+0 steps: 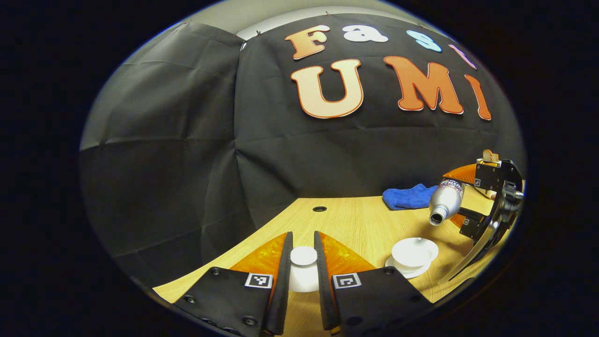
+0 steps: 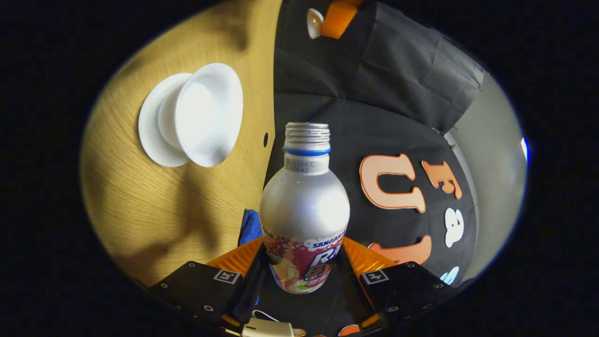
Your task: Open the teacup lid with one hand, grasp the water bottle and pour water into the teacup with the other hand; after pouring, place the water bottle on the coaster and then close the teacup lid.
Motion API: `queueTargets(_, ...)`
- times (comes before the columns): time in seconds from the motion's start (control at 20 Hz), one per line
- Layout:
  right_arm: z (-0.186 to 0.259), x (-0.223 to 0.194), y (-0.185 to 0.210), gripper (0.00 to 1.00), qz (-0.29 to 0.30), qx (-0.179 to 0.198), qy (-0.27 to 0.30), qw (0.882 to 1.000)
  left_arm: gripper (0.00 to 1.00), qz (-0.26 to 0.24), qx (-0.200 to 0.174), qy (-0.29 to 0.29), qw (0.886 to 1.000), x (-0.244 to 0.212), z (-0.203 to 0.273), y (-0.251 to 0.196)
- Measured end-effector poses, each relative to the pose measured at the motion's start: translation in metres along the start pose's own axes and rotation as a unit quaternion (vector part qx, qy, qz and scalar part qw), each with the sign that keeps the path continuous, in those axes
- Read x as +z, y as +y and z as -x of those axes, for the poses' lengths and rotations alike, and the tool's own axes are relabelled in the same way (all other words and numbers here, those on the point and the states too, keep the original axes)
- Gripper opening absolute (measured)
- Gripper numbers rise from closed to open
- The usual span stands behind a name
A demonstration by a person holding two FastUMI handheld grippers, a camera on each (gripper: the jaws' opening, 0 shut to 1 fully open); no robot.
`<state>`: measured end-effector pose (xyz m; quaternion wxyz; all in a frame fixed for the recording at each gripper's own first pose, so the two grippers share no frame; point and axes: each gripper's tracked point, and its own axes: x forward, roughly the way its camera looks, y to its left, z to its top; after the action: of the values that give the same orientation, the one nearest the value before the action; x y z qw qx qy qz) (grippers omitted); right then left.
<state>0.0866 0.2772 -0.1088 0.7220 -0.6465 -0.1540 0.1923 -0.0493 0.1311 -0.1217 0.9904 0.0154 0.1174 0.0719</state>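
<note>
The white teacup (image 1: 414, 252) stands uncovered on its saucer (image 1: 406, 270) on the wooden table. My left gripper (image 1: 303, 241) is shut on the white teacup lid (image 1: 303, 267), holding it off to the cup's left. The silver water bottle (image 1: 445, 200) is uncapped and tilted, mouth down, just above and right of the cup, with my right gripper (image 1: 463, 199) shut on its labelled lower body. In the right gripper view the bottle (image 2: 304, 206) sits between my fingers, its mouth pointing past the teacup (image 2: 208, 114) and saucer (image 2: 149, 125). No water stream is visible.
A blue cloth (image 1: 408, 196) lies at the back of the table (image 1: 355, 224), behind the bottle. A small round hole (image 1: 319, 208) is in the tabletop near the back edge. The left gripper with the lid (image 2: 314, 22) appears far off in the right gripper view.
</note>
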Motion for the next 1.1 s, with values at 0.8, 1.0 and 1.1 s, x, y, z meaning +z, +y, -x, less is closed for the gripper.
queueTargets(0.8,0.031,-0.089,-0.031,0.8,-0.371,0.006,0.106,0.923,0.33,-0.007,-0.056,-0.021,0.998,0.034,-0.004,-0.069)
queueTargets(1.0,0.033,-0.111,-0.036,0.79,-0.445,0.003,0.123,0.887,0.33,-0.005,-0.071,-0.021,0.997,0.038,-0.005,-0.088)
queueTargets(1.1,0.036,-0.12,-0.036,0.79,-0.47,0.001,0.127,0.874,0.33,-0.004,-0.078,-0.021,0.997,0.039,-0.006,-0.097)
